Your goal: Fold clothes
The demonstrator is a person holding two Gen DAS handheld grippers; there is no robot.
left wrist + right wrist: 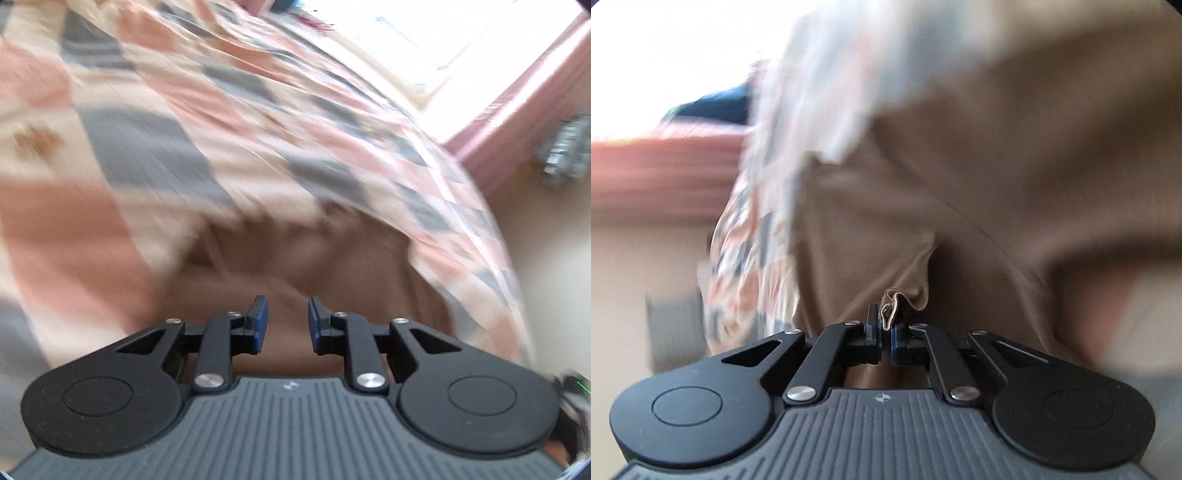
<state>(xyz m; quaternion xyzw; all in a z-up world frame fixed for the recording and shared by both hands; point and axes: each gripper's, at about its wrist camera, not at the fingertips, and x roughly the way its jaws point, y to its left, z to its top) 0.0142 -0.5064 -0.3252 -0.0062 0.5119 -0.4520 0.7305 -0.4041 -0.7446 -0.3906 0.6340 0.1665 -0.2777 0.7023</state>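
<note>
Brown garment (979,177) is pinched at a bunched hem by the right claw (885,328); its outline is lost to blur. Over the checked bedspread (155,147), the left claw (287,325) is held spread, nothing between its pads.

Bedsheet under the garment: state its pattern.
Checked pink, grey and cream bedsheet; left wrist view shows it best.
</note>
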